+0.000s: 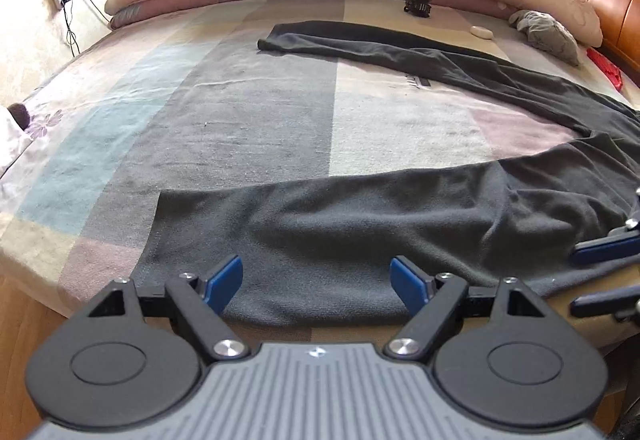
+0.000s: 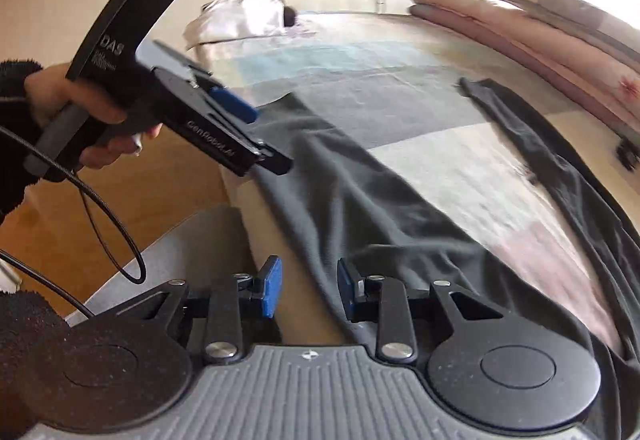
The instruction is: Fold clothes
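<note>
We note the dark trousers [image 1: 400, 216] run off the left wrist view at three o'clock, waistband unseen. In the right wrist view the bedsheet [image 2: 460, 176] is motion-blurred. The small black object [image 1: 418, 5] at twelve o'clock is unidentifiable.

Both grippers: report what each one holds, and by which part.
Nothing is held. The left gripper stands open above the near leg of the dark trousers; the right gripper is partly closed, pads clear of the cloth.
</note>
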`<state>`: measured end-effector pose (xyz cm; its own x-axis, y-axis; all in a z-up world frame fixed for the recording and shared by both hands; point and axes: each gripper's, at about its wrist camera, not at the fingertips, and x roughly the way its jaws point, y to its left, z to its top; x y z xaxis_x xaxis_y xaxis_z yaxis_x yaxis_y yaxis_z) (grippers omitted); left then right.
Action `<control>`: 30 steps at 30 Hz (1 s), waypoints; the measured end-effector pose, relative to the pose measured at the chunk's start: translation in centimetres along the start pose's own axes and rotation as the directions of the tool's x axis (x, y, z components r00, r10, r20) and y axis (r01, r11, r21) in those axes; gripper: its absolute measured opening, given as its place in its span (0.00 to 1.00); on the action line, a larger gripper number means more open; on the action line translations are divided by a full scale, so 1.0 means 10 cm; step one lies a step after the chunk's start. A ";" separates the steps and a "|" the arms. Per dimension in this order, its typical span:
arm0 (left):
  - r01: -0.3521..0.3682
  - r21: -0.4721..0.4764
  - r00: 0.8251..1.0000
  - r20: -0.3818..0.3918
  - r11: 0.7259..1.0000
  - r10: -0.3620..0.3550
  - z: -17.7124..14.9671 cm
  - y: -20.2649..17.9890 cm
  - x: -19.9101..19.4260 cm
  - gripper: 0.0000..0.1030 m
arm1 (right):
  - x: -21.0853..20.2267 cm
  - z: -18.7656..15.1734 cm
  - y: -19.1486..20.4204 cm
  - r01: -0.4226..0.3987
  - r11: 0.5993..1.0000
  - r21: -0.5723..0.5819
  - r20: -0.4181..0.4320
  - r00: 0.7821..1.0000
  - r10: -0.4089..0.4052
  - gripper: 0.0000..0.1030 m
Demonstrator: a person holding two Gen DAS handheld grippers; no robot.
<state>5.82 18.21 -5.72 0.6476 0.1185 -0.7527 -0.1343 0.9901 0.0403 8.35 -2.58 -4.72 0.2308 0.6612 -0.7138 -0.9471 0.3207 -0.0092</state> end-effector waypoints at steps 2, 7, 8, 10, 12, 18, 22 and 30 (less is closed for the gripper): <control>0.008 -0.023 1.000 -0.001 1.000 -0.008 -0.05 0.02 -0.03 0.79 | 0.19 0.04 0.04 -0.056 0.998 -0.004 -0.031 0.998 0.056 0.29; 0.030 -0.070 1.000 -0.004 0.997 -0.030 -0.16 0.10 -0.07 0.79 | 0.43 0.06 0.03 -0.047 0.999 0.009 -0.061 0.997 0.047 0.29; 0.029 -0.069 1.000 -0.006 0.997 -0.029 -0.17 0.11 -0.07 0.79 | 0.44 0.07 0.00 -0.040 0.999 0.019 -0.057 0.998 0.041 0.29; 0.028 -0.075 1.000 -0.007 0.997 -0.028 -0.18 0.13 -0.06 0.79 | 0.44 0.09 -0.03 -0.036 0.999 0.024 -0.056 0.998 0.037 0.29; 0.036 -0.082 0.999 -0.006 0.996 -0.036 -0.18 0.15 -0.04 0.79 | 0.48 0.10 -0.05 -0.023 1.000 0.007 -0.074 0.997 0.023 0.29; 0.051 -0.064 0.999 -0.002 0.997 -0.051 -0.17 0.12 0.00 0.79 | 0.60 0.13 0.02 0.048 0.994 -0.103 -0.102 0.993 -0.058 0.04; 0.045 -0.073 0.999 -0.004 0.996 -0.046 -0.16 0.15 0.01 0.79 | 0.60 0.17 0.01 0.034 0.995 -0.095 -0.115 0.992 -0.045 0.02; 0.061 -0.063 0.998 -0.011 0.996 -0.062 -0.14 0.16 0.05 0.79 | 0.59 0.10 -0.06 -0.213 0.962 0.173 -0.135 0.962 0.238 0.01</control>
<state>4.90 19.73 -6.90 0.6465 0.0561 -0.7609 -0.1415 0.9888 -0.0473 10.53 1.76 -8.23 -0.0333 0.6205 -0.7835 -0.9215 0.2844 0.2644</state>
